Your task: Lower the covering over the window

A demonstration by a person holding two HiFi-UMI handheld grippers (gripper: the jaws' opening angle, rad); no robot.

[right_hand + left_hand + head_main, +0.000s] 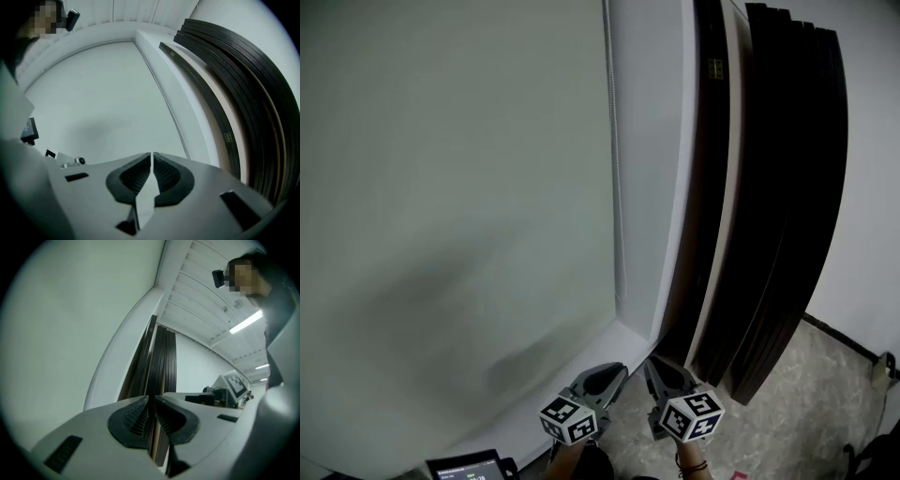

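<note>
Sitting closest, at the bottom of the head view: left grey gripper with a black-and-white marker cube and right grey gripper with the same kind of cube, side by side, touching nothing. Pressing both pairs of jaws almost together, leaving only a thin slit, pinching nothing.

Facing the wide pale grey-green sheet filling the window, up ahead and to the left of both grippers. Not able to tell if it is the covering or the glass.

Looking at the thin pale cord hanging straight up and down along the sheet's right edge, just beside the white window frame. Probably needing that cord for pulling the covering down. Lying ahead and a little left of both grippers, apart from them, with the left gripper seeming nearer.

Standing off to the right: tall dark brown slats, likely not part of the job.
</note>
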